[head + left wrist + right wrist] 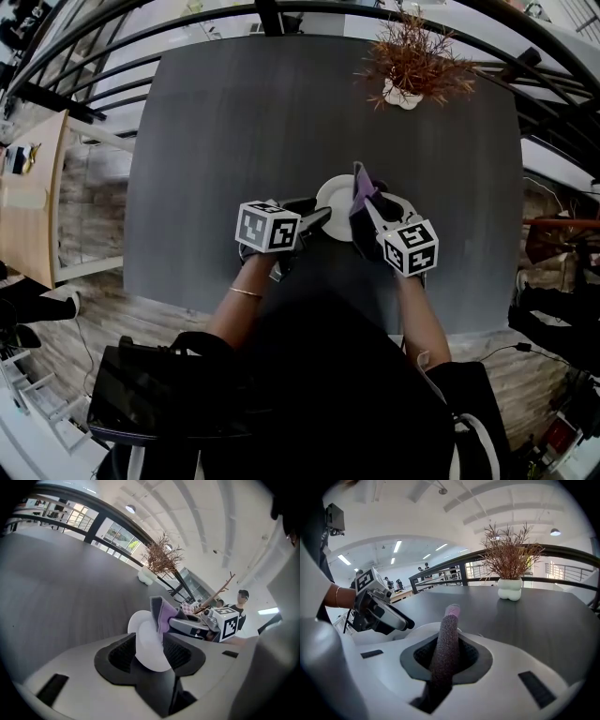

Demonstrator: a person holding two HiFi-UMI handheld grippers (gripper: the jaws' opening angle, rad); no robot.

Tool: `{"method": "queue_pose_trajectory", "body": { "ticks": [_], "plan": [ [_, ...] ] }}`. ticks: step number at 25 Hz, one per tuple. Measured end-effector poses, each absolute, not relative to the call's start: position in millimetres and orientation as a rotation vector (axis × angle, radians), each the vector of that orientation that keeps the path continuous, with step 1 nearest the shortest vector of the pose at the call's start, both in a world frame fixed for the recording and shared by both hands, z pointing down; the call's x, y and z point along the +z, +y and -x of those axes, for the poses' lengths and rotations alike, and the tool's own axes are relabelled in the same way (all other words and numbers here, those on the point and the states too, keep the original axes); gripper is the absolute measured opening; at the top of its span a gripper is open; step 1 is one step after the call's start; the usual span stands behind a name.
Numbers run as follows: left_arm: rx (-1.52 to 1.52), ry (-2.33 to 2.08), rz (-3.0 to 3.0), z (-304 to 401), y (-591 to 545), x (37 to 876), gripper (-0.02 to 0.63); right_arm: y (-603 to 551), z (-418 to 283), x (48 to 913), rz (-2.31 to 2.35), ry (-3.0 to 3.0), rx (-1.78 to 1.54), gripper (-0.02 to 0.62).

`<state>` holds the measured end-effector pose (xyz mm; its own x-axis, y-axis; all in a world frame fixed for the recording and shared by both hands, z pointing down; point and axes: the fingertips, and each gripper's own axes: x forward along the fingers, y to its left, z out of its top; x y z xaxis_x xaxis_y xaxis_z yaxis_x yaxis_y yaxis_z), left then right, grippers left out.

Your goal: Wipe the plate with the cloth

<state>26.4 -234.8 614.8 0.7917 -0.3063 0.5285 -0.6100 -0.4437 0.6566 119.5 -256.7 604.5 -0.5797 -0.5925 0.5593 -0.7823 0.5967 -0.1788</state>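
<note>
A small white plate [336,199] sits at the near middle of the dark table [225,131]. My left gripper [317,219] reaches it from the left. In the left gripper view the plate [146,641] stands tilted between the two pads of the left gripper [150,654], with gaps showing, so the jaws are open around its rim. A purple-grey cloth [362,190] rests against the plate's right side, and my right gripper [368,210] is shut on it. In the right gripper view the folded cloth [446,632] sticks up between the closed pads of the right gripper [446,657].
A dried plant in a white pot [409,67] stands at the table's far right. Black railings curve behind the table. A wooden desk [28,197] is off to the left, and a dark bag [159,394] lies on the floor by the person's left side.
</note>
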Motion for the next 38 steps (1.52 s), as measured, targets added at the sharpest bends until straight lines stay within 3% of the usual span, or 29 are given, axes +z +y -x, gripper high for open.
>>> {"method": "queue_pose_trajectory", "body": {
  "ticks": [23, 38],
  "plan": [
    [0.363, -0.637, -1.903, -18.0, -242.8, 630.5, 0.176, -259.6, -121.4, 630.5, -0.972, -2.234, 0.529, 0.04],
    [0.05, -0.433, -1.688, -27.2, -241.4, 616.9, 0.179, -259.0, -112.8, 634.7, -0.941, -2.279, 0.625, 0.041]
  ]
}}
